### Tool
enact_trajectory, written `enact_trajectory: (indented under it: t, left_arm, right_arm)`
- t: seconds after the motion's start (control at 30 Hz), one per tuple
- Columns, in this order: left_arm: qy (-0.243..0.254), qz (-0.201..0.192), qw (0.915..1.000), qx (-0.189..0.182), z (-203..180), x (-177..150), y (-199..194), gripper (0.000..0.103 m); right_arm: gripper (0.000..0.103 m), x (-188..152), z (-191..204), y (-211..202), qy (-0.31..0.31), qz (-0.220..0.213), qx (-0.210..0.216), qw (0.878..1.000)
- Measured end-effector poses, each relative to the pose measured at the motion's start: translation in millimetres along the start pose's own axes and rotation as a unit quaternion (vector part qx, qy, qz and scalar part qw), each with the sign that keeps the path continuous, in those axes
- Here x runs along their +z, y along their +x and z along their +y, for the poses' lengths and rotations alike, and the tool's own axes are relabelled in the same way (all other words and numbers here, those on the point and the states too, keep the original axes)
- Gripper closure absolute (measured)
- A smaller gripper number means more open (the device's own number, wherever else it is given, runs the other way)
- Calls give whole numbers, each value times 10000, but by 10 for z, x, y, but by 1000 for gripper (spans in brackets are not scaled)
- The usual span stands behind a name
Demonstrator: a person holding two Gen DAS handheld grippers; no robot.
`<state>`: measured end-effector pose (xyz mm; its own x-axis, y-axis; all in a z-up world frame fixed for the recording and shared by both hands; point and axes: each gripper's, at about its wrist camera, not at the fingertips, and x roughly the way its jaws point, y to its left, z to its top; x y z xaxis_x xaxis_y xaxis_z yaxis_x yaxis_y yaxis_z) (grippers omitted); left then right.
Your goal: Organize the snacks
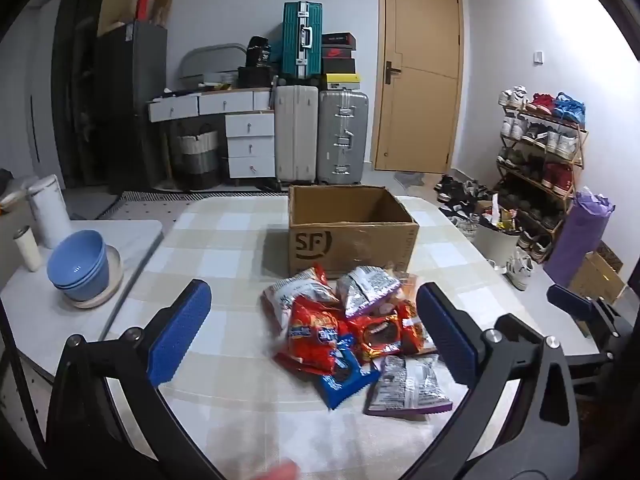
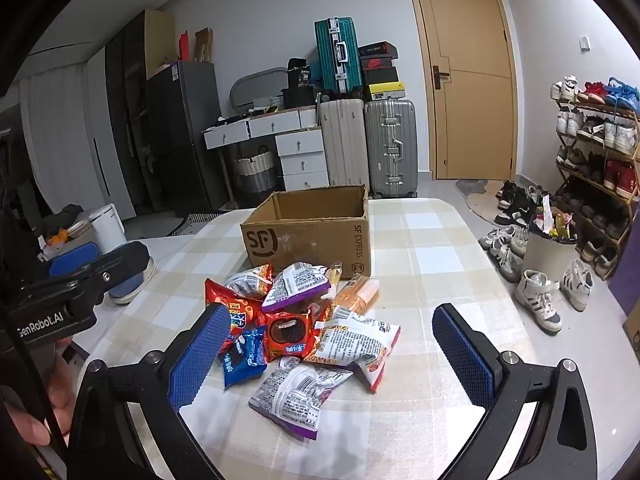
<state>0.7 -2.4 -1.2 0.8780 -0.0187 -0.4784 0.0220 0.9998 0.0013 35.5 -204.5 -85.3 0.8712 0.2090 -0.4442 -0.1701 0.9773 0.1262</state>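
Snack packets [image 2: 304, 332] lie heaped on the checked tablecloth [image 2: 440, 264], the empty SF cardboard box [image 2: 308, 236] just behind at twelve o'clock, both left gripper [image 1: 316, 336] and right gripper [image 2: 328, 356] gaping empty, so take one top packet by its crimped edge.

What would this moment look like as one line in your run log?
left gripper: open, empty | right gripper: open, empty | pile of foil snack packets: on checked tablecloth | brown cardboard box: behind pile, open
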Motion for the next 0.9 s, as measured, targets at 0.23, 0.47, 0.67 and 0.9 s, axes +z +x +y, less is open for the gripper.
enact_trajectory:
  t: [0.23, 0.47, 0.67, 0.9]
  left_arm:
    - [-176, 12, 9998, -11, 43, -13, 87, 0]
    - [-146, 26, 9999, -43, 37, -72, -6, 0]
    - [-125, 31, 9999, -4, 28, -92, 13, 0]
    - [-110, 50, 9999, 15, 27, -119, 34, 0]
  right_arm:
    - [0, -3, 8, -3, 11, 18, 11, 10000]
    - [0, 1, -7, -4, 40, 27, 38, 10000]
    - [0, -7, 10, 6, 60, 53, 57, 10000]
    - [0, -33, 22, 32, 57, 50, 57, 10000]
